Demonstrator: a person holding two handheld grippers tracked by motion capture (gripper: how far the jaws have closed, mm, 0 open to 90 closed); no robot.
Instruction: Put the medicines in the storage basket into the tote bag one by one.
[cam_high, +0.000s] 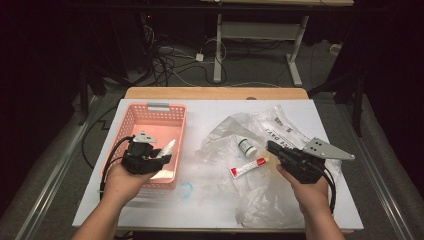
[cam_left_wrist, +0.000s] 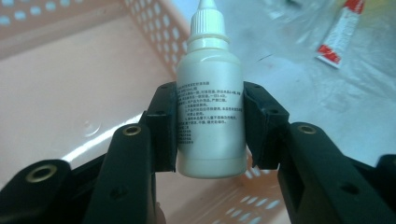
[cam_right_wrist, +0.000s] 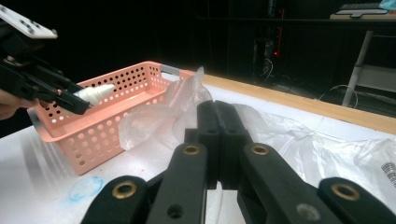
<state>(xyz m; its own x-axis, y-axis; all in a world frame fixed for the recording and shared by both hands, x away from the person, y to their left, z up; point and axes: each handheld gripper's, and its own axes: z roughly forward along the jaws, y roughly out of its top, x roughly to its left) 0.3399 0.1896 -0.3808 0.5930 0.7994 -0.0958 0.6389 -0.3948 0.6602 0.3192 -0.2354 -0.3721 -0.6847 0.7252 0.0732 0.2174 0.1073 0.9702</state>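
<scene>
Basket (cam_high: 131, 116) floor lies bare; crumpled plastic bag (cam_high: 280, 131) clutters the table's right.

Basket (cam_high: 131, 123) left of bag (cam_high: 280, 131) (tube (cam_high: 248, 167) lies on it).

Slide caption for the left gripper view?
Left tongs clamp a white dropper bottle above the pink basket.

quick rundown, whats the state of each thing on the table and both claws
left claw: shut on the dropper bottle, over the basket
dropper bottle: capped, gripped by its body
pink basket: upright, nothing seen lying in it
right claw: shut, holding nothing, above the plastic bag
plastic bag: crumpled, spread flat on the table
small bottle: capped, on the bag
red and white tube: lying flat on the bag
</scene>
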